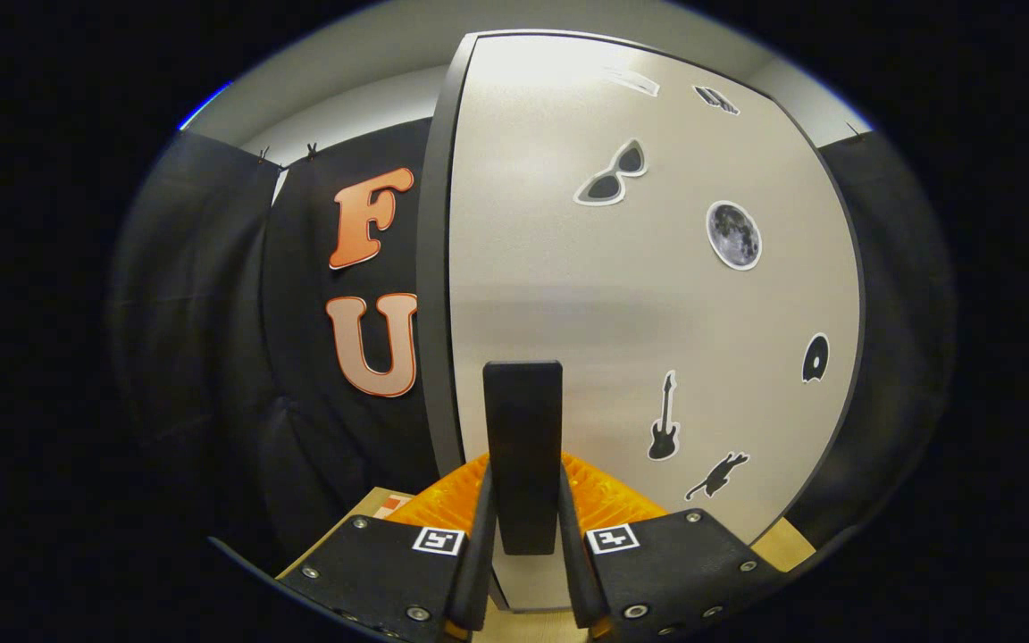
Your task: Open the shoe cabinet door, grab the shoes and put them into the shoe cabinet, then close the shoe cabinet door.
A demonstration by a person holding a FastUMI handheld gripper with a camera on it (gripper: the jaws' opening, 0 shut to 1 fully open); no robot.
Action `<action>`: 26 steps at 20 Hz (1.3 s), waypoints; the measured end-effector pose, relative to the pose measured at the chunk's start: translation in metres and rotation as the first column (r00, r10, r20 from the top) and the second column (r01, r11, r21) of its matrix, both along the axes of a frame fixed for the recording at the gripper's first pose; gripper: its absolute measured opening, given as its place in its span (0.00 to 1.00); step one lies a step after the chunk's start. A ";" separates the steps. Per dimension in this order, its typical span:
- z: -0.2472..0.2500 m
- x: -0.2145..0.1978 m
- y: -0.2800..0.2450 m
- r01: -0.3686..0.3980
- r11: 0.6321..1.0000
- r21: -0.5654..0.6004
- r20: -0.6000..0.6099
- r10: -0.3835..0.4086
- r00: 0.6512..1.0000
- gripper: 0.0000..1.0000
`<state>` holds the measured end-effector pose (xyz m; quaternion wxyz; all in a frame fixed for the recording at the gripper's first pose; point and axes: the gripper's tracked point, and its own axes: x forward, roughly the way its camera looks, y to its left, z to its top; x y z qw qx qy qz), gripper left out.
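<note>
Gripping the Handle: Cabinet Door Held at the Start of the Job

Clamping a dark upright handle (522, 455) between its two fingers, the hand-held gripper (522, 536) sits low at the centre of the frame, its jaws drawn narrow with both fingers pressing on the handle's sides. The handle rises straight up from between the fingers, its long axis vertical and its top end standing just above them. It is fixed to the pale shoe cabinet door (568, 268), which fills the middle and right of the frame directly beyond the gripper.

Stickers dot the door's right half: a pair of sunglasses (611, 174) and a moon (733, 235) toward the upper right, a guitar (664, 420) and a small leaping animal (716, 475) lower down, near the gripper. The door's dark left edge (432, 295) runs top to bottom just left of the handle; from this angle it cannot be told whether the door is shut flush or slightly ajar. Which side the hinges sit on is also not visible.

Black cloth (211, 313) hangs well apart to the left of that edge. No shoes can be made out. Judging by the grip, the opening pull looks to be the step in hand, with the room for movement lying back toward the camera.
</note>
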<state>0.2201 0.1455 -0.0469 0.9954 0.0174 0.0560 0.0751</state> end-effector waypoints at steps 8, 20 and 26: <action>0.001 -0.014 -0.009 0.055 0.998 0.014 -0.028 -0.054 0.998 0.30; 0.006 -0.075 -0.046 0.083 0.996 0.037 -0.021 -0.083 0.996 0.29; 0.005 -0.103 -0.074 0.114 0.993 0.038 -0.032 -0.112 0.993 0.29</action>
